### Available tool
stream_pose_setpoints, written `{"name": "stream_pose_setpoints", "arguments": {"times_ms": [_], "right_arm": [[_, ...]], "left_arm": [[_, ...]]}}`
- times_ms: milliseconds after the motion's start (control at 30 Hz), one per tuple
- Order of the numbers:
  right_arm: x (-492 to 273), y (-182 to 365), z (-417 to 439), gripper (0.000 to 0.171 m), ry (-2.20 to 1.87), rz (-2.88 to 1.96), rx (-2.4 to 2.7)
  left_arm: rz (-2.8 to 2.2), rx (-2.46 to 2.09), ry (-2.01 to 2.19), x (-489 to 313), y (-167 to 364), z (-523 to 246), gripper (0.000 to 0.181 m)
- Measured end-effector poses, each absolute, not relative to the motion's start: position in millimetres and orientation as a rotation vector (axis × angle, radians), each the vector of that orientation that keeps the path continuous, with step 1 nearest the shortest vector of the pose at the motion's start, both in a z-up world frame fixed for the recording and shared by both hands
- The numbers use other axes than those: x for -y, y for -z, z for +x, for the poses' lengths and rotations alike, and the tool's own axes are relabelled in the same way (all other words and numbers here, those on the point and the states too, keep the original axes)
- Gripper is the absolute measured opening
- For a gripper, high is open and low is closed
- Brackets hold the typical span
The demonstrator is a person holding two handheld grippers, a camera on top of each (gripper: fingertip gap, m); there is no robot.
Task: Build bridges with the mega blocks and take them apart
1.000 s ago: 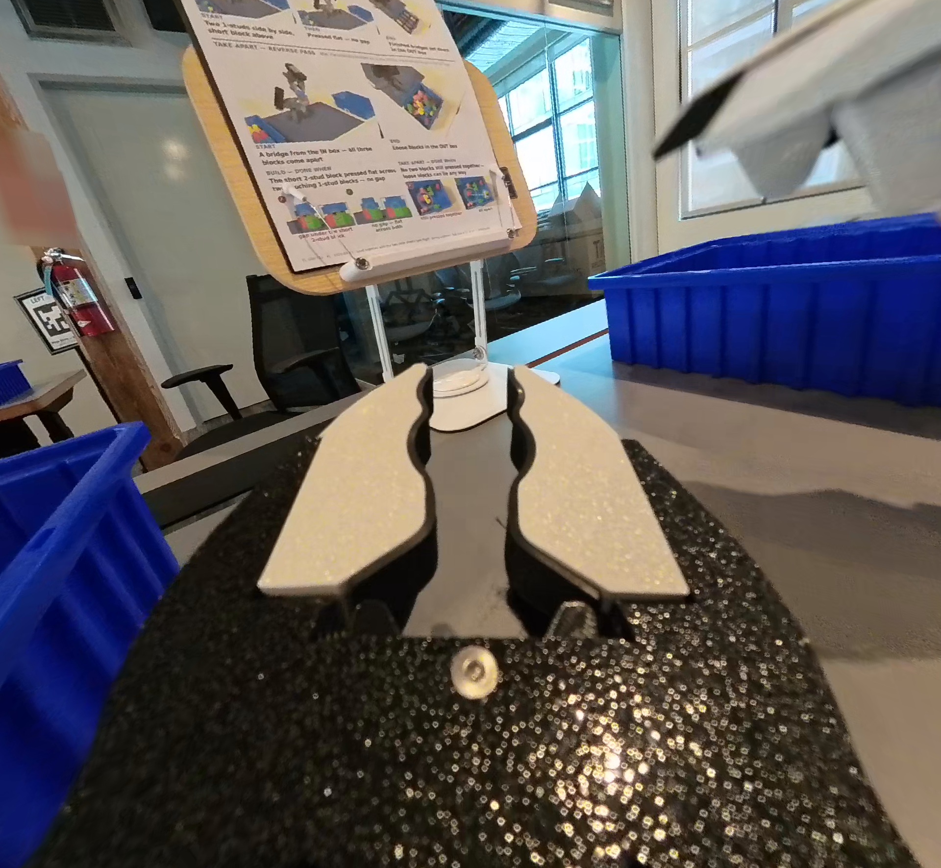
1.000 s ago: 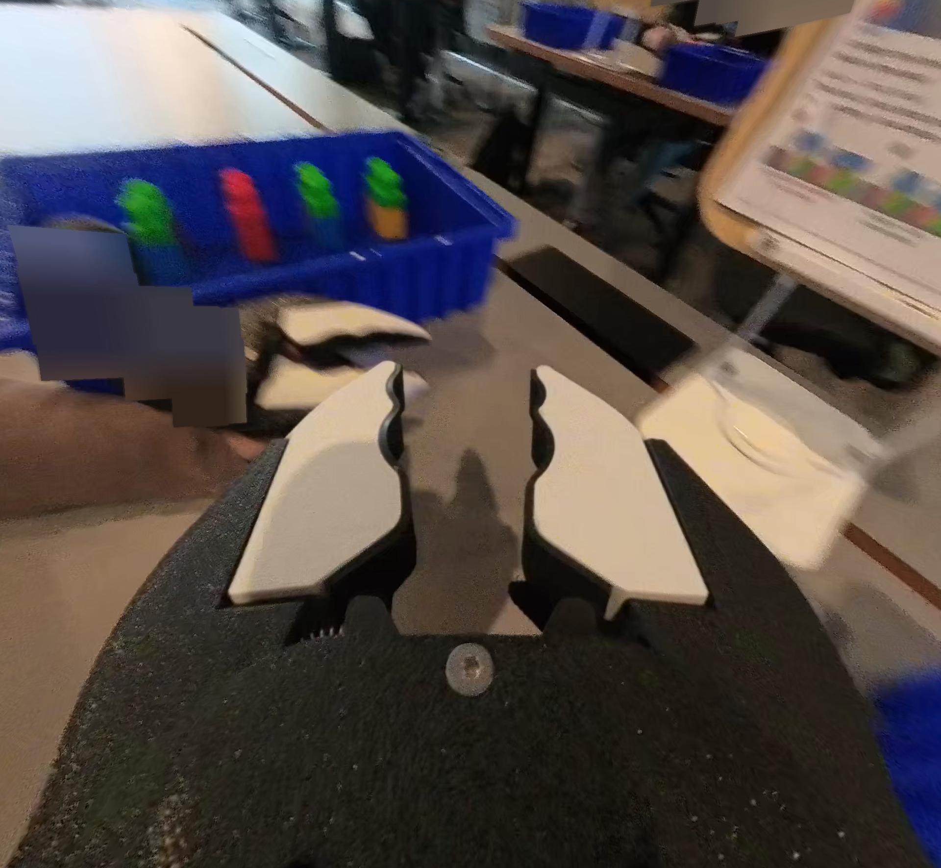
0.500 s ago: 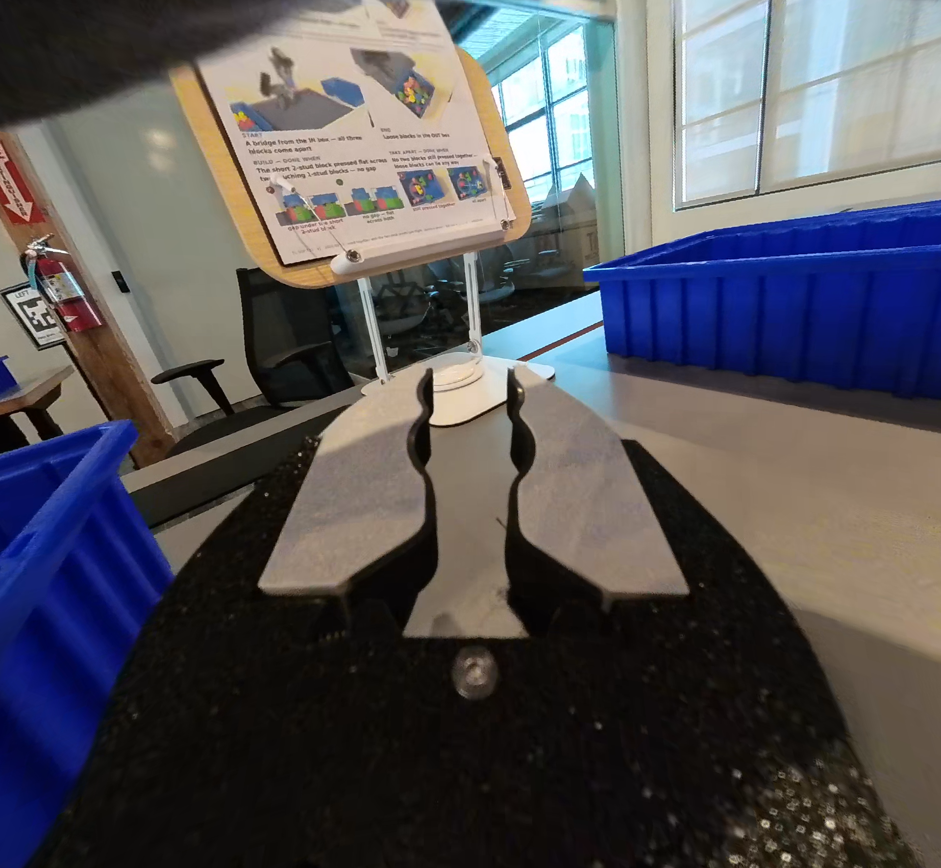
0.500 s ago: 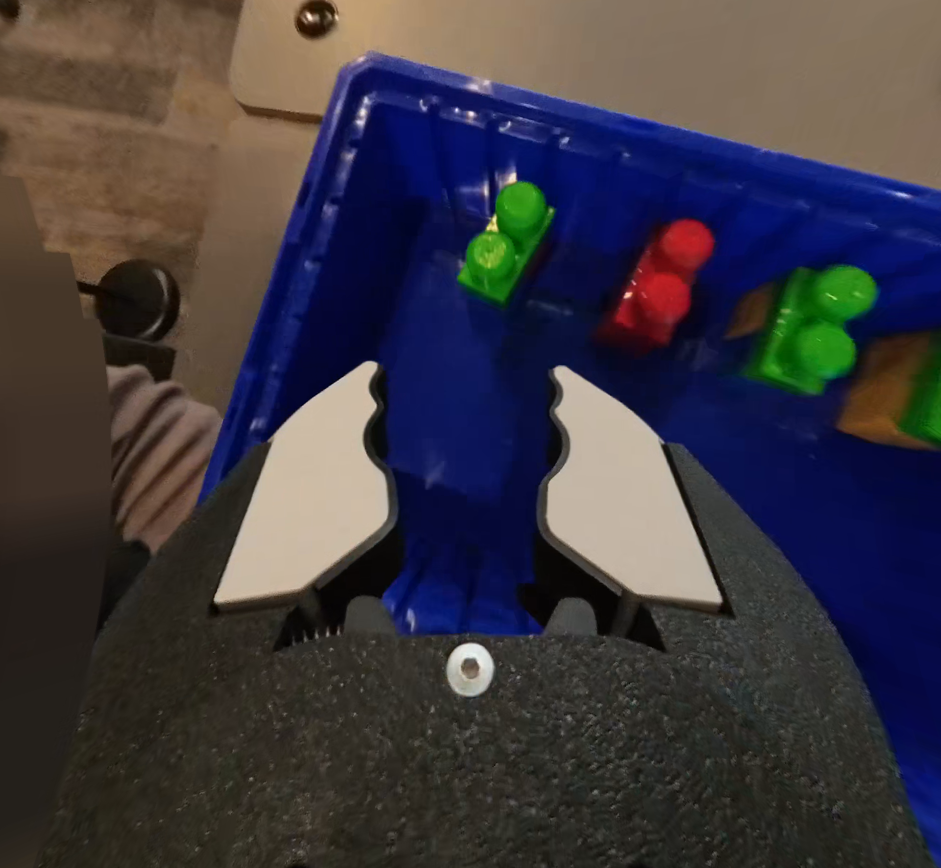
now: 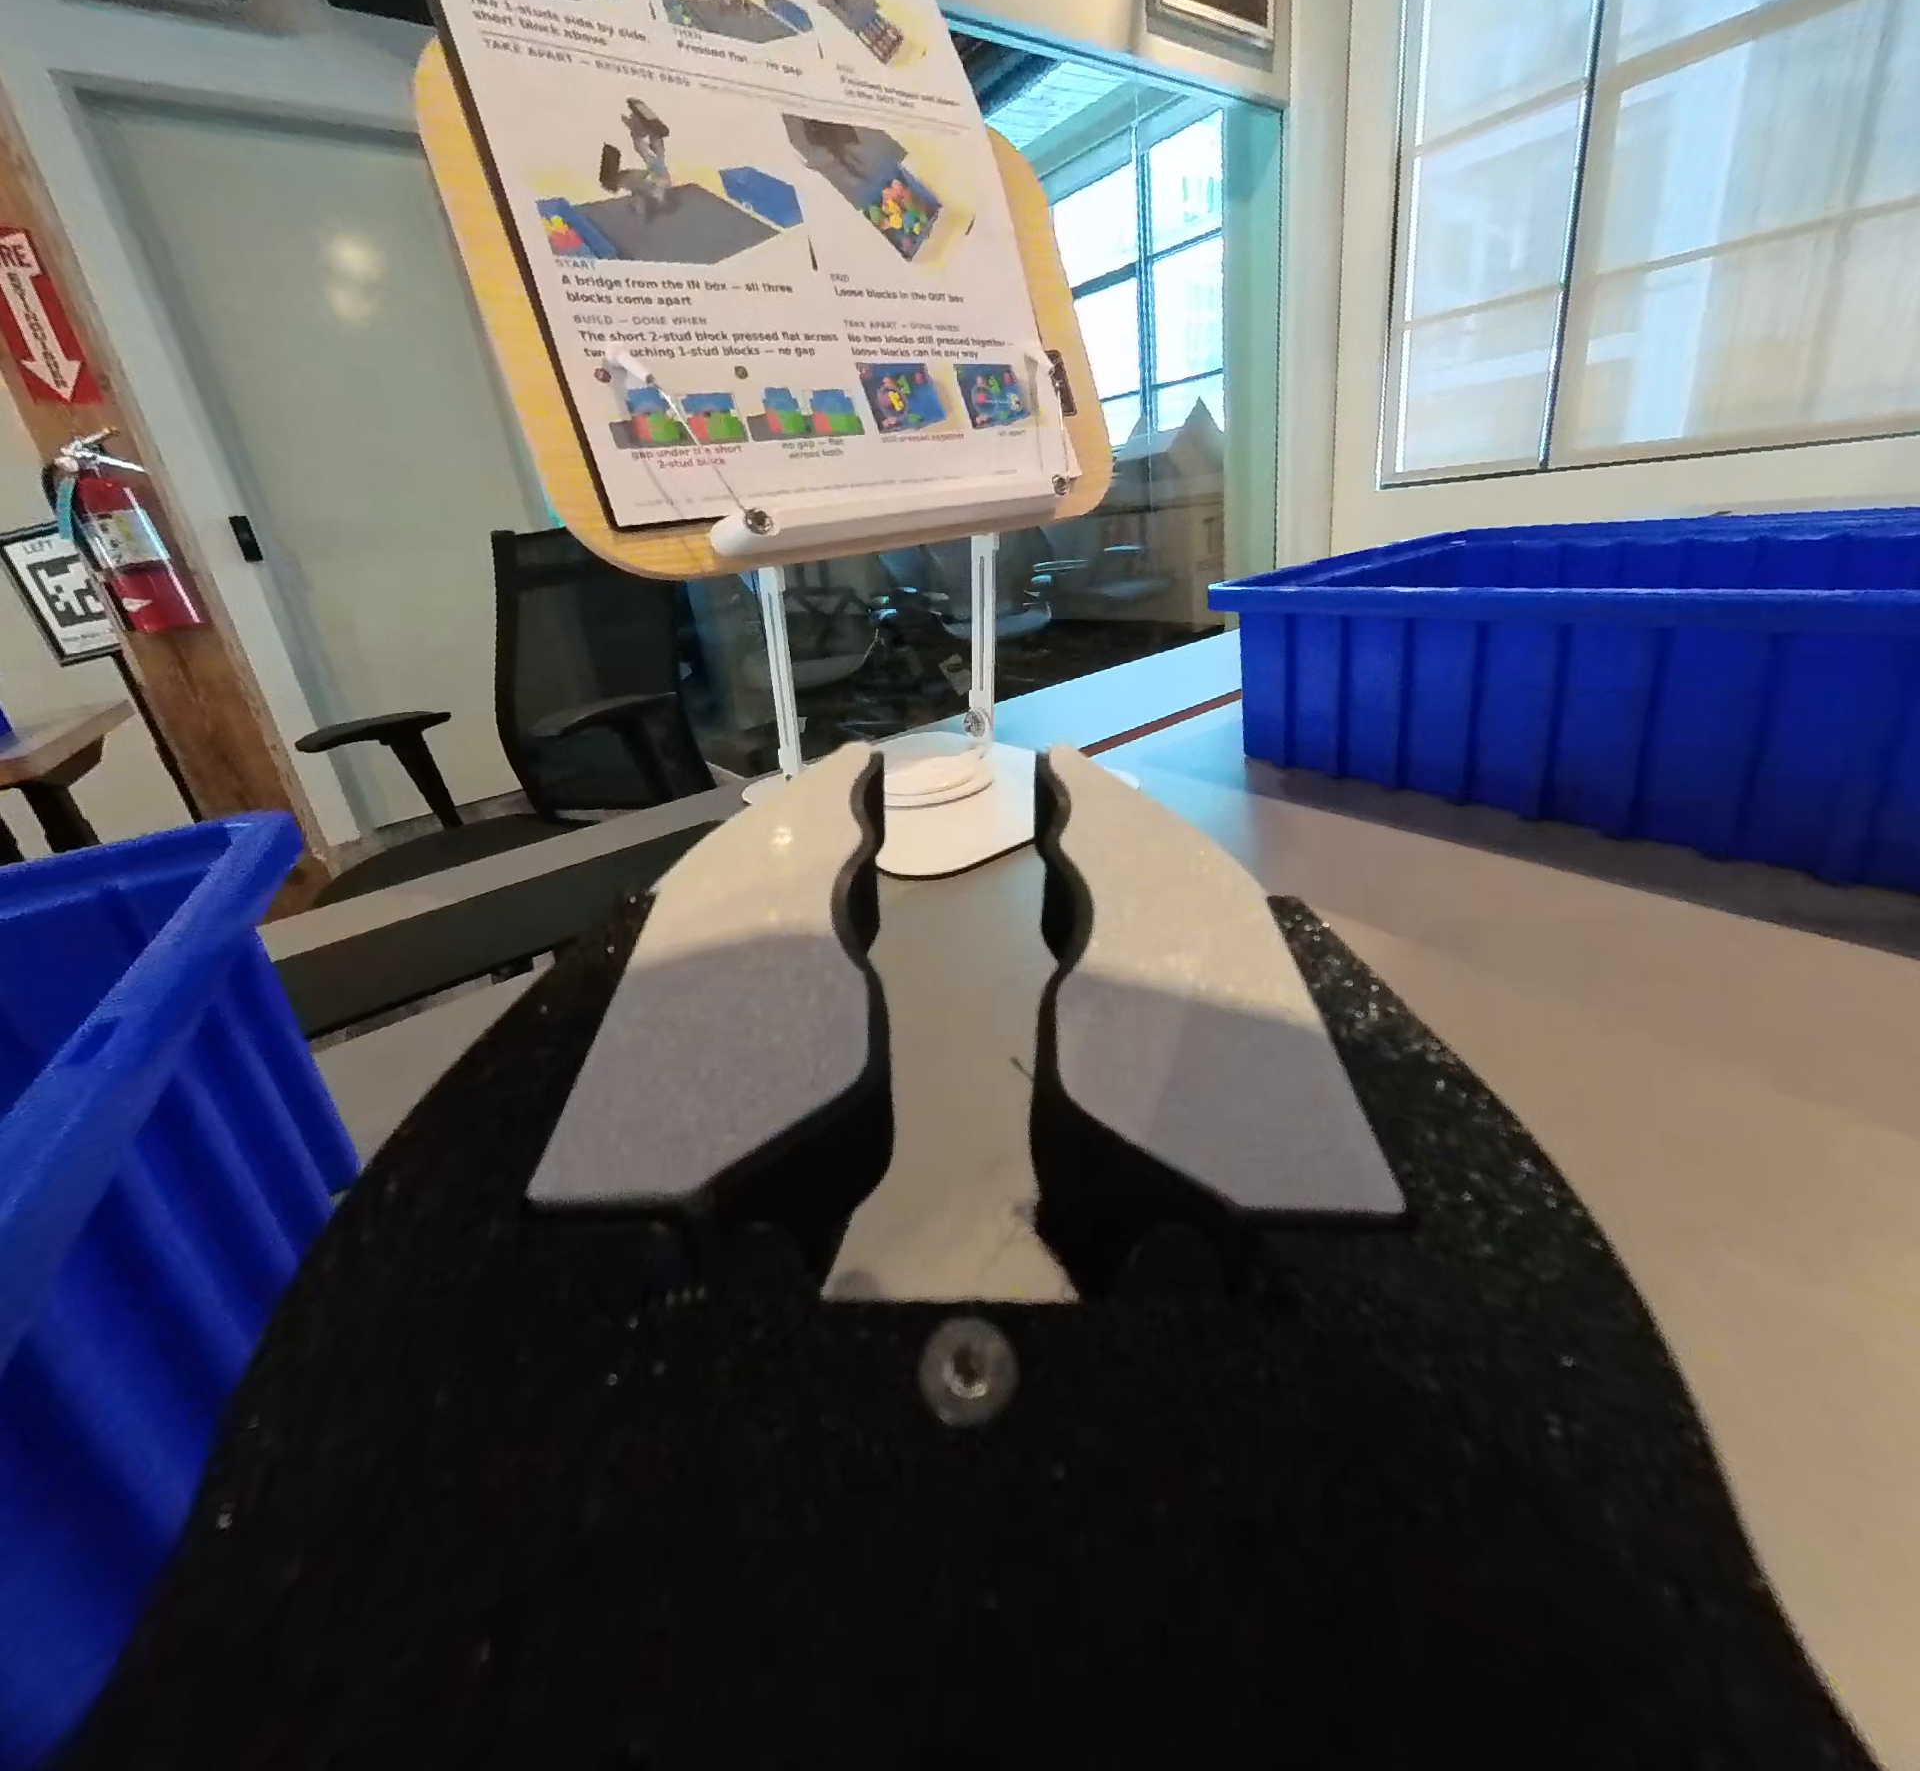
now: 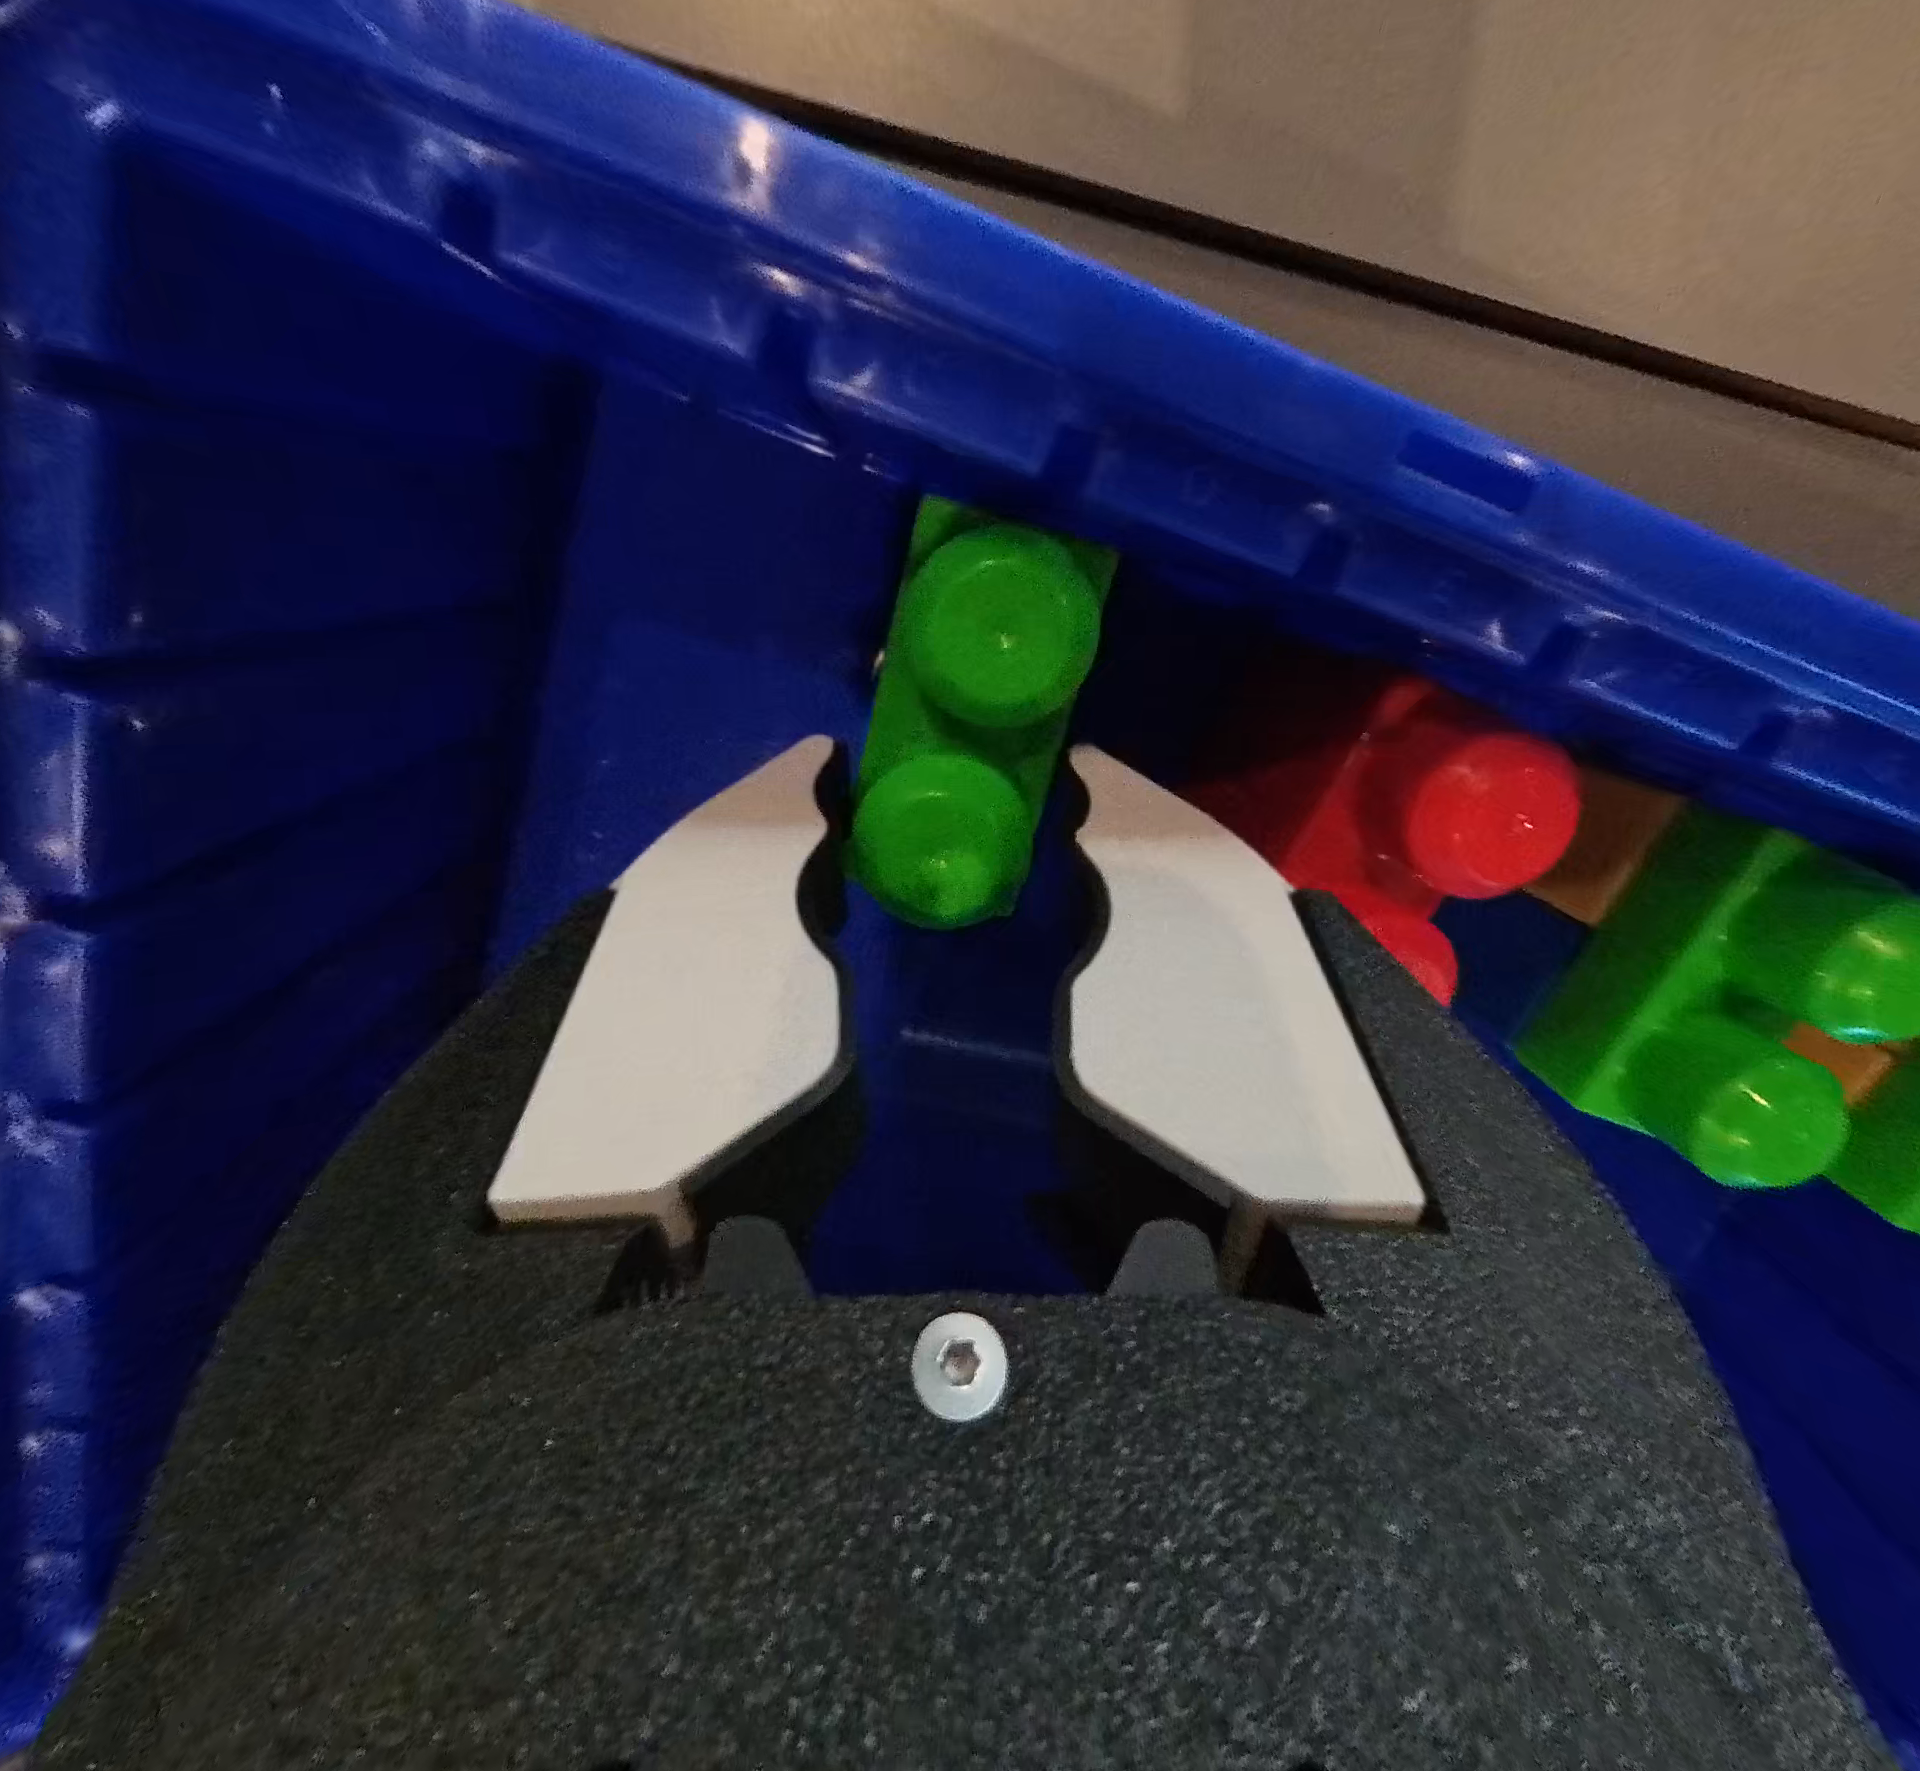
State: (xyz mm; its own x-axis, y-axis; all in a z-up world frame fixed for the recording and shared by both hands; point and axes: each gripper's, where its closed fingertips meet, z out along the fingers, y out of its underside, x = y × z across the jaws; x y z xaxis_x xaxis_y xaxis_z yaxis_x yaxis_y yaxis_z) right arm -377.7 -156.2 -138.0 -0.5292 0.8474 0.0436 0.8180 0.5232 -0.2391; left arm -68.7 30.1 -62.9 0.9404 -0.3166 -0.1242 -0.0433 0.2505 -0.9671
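In the right wrist view my right gripper (image 6: 951,765) is open and points down into a blue bin (image 6: 644,225). A green two-stud block (image 6: 982,682) stands near the bin's far wall, and its near stud sits between my fingertips; contact cannot be told. A red two-stud block (image 6: 1455,817) and another green two-stud block (image 6: 1745,1056) on brown blocks lie to its right. In the left wrist view my left gripper (image 5: 956,776) is open and empty, low over the grey table (image 5: 1558,1046).
An instruction sheet on a wooden board stand (image 5: 748,267) rises just beyond the left gripper. A blue bin (image 5: 1621,682) stands at the right and another blue bin (image 5: 114,1046) at the left. An office chair (image 5: 561,682) is behind the table.
My right gripper swung from over the table to above the bin, then dropped in around the green block. The left gripper stayed put; the shadow over it passed.
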Motion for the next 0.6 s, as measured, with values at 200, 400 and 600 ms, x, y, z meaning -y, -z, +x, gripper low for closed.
{"name": "stream_pose_setpoints", "arguments": {"times_ms": [200,400,600], "right_arm": [[143.4,105.5,-358.4,0.037,-0.318,-1.350,2.607],[98.0,10.9,-304.4,0.037,-0.667,-1.345,2.333],[12.1,-66.0,-184.5,0.036,-1.079,-1.336,1.579]], "left_arm": [[-1.313,-0.357,0.164,-29.3,64.7,-63.9,0.027],[-1.315,-0.345,0.176,-29.8,64.3,-65.3,0.026],[-1.314,-0.338,0.177,-30.2,64.2,-65.6,0.027]]}}
